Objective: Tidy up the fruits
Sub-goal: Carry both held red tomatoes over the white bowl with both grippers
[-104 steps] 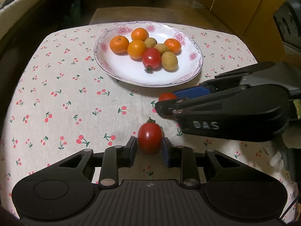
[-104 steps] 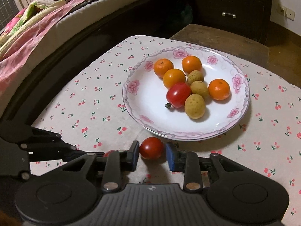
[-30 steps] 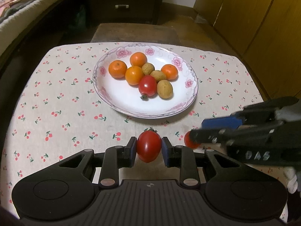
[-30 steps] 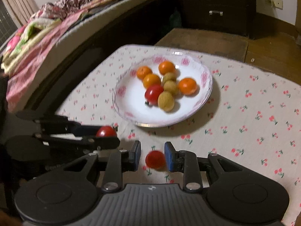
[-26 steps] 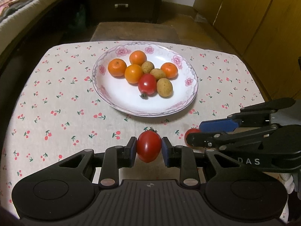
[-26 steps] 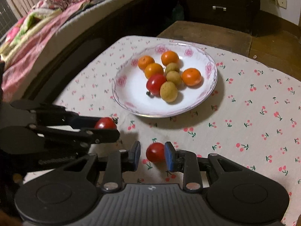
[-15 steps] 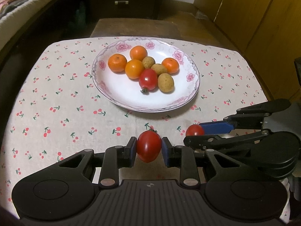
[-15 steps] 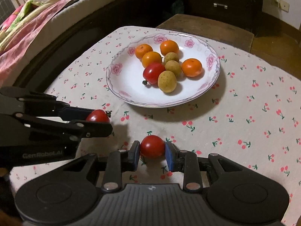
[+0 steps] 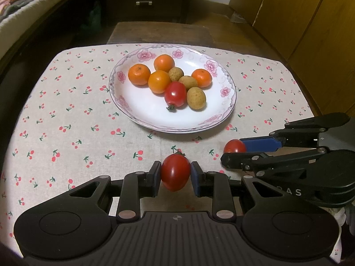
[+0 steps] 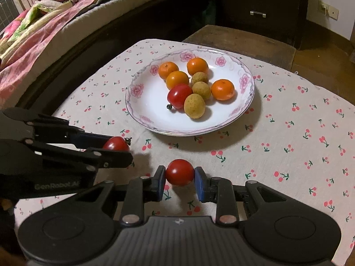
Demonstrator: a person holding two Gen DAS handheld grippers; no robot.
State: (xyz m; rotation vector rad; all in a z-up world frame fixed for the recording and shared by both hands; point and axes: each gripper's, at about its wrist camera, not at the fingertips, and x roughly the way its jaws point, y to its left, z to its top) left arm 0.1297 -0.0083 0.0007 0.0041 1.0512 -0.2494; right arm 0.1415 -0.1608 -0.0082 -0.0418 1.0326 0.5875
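left gripper (image 9: 175, 175) and right gripper (image 10: 180, 178) each clamp a tomato above the bench, short of the plate (image 9: 133, 113); carry both over the rim, lower into bare porcelain, then release gently

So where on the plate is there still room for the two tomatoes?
The plate has bare white room along its near and left side, in front of the plate tomato and left of the oranges. The far middle is crowded with oranges and brown fruits. Each held tomato could go there.
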